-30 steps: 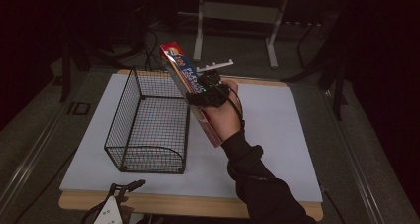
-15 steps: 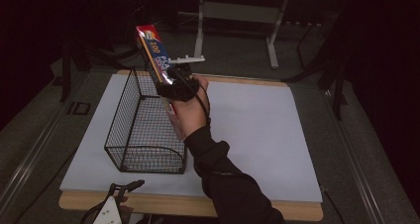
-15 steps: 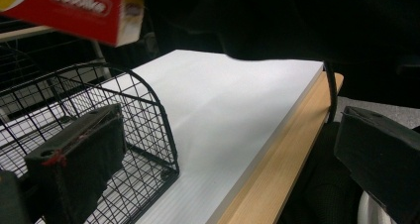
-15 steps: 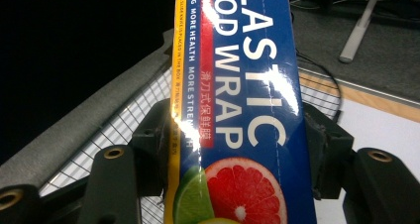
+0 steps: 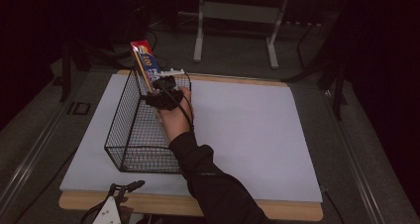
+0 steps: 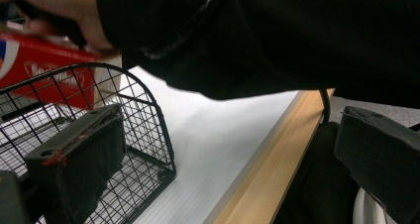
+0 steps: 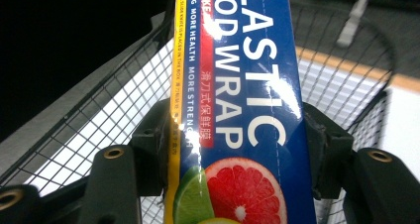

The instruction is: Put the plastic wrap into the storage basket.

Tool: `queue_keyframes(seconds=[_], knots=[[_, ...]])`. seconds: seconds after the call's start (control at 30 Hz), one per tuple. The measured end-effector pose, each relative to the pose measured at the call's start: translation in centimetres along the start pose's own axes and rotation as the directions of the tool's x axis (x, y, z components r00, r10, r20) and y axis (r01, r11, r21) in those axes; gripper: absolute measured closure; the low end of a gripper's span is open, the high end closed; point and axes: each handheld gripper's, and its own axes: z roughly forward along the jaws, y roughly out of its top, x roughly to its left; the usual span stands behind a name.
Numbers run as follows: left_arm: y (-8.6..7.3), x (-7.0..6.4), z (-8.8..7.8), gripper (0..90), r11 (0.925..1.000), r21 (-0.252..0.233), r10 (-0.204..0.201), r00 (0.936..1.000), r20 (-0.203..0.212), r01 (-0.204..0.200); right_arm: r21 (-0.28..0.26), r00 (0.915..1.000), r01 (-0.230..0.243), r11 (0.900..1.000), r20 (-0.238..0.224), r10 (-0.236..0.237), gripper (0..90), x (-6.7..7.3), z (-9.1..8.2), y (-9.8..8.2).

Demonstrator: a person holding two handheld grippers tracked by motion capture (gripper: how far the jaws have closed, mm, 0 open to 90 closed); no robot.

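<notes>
A person's right arm [image 5: 213, 184] in a dark sleeve is reaching forward across the table. The right hand [image 5: 174, 116] is holding the right gripper [image 5: 161, 87] out ahead, its black jaws pressing on both sides of a box. The left gripper [image 5: 116, 196] is resting low at the table's near edge, jaws standing wide apart.

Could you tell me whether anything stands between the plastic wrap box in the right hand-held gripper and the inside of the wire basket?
Nothing visible does. The right hand-held gripper holds the plastic wrap box tilted over the wire basket, whose top is open and whose floor looks bare.
</notes>
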Motion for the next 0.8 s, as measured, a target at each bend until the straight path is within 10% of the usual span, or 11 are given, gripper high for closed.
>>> queue_keyframes(seconds=[0.8], knots=[[0.0,-0.1,0.1,0.1,0.9999,0.009,0.008,0.9997,0.025,-0.009,0.192,0.9979,0.063,0.979,-0.029,-0.059,38.6,0.0,3.7,-2.3]])
